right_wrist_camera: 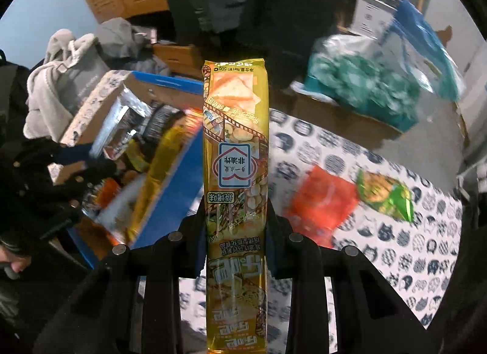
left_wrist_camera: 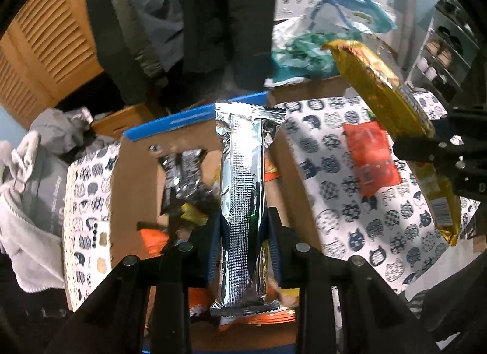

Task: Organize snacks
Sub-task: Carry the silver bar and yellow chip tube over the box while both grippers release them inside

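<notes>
both grippers are loaded here. the left gripper pinches a silver packet at its middle, hanging right over the cardboard box of snacks. the right gripper squeezes a long yellow packet, with the box off to the left of its fingers. i'd lower each packet flat into a free gap before letting go. both hands point steeply down.

Yellow snack packet, seen upside down in right wrist view: Chinese "非油炸" inside house-shaped emblem; "烧烤味" on green tag below it; net weight line "Net Wt: 50g" near far end. Remaining print too blurred to read. Silver wrapper: no legible text.
</notes>
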